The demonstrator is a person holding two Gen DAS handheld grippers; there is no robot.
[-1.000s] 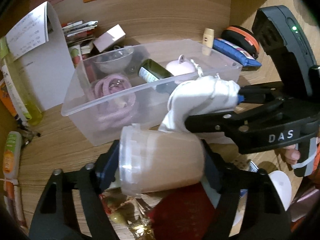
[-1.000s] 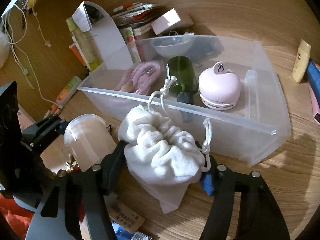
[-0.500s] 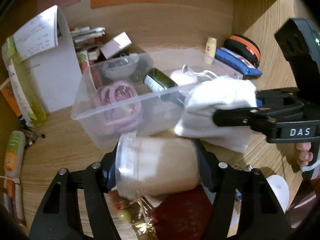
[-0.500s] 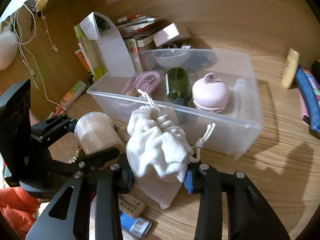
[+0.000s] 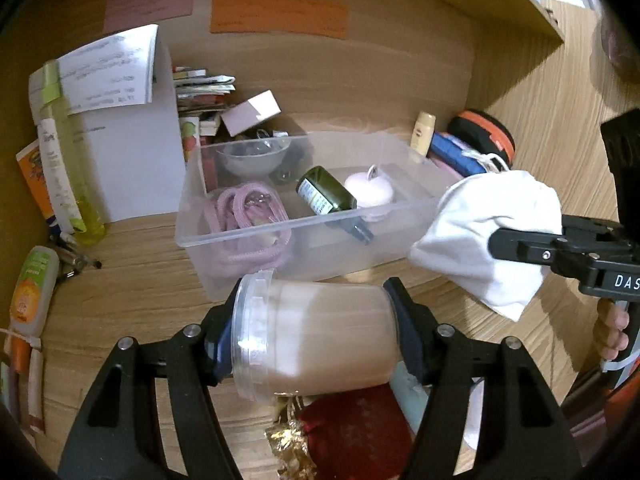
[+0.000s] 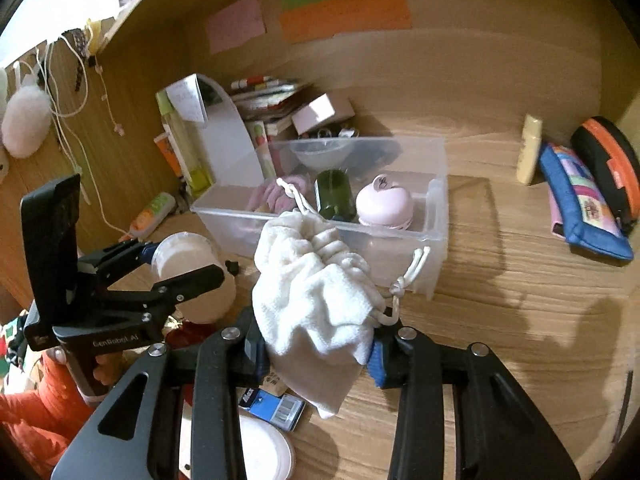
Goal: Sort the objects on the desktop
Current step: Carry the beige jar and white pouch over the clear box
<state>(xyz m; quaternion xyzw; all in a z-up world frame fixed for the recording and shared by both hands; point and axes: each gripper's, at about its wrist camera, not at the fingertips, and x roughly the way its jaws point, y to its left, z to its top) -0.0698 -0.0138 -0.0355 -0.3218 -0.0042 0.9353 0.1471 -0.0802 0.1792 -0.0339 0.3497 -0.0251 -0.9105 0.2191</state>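
Both hands have lifted since a second ago. The clear bin (image 5: pixel 304 236) now sits lower and farther off in both views, and more of the wooden wall with its coloured paper notes (image 6: pixel 344 14) shows. The right gripper (image 6: pixel 316 350) has squeezed tighter on the white drawstring bag (image 6: pixel 312 292), which looks narrower and hangs above the desk (image 6: pixel 520 304), just in front of the bin. The left gripper (image 5: pixel 316 344) grips the plastic jar (image 5: pixel 316 344) on its side, lid to the left, held up near the bin's front wall, much as before.

In the bin lie a pink cord (image 5: pixel 248 216), a green bottle (image 5: pixel 326 196), a pink round thing (image 5: pixel 370 194) and a clear bowl (image 5: pixel 252 156). The jar hides most of a red pouch (image 5: pixel 356 428) below it. What is inside the jar is hard to tell; it may be a pale cream. The bag hides its own bottom edge from the left camera.
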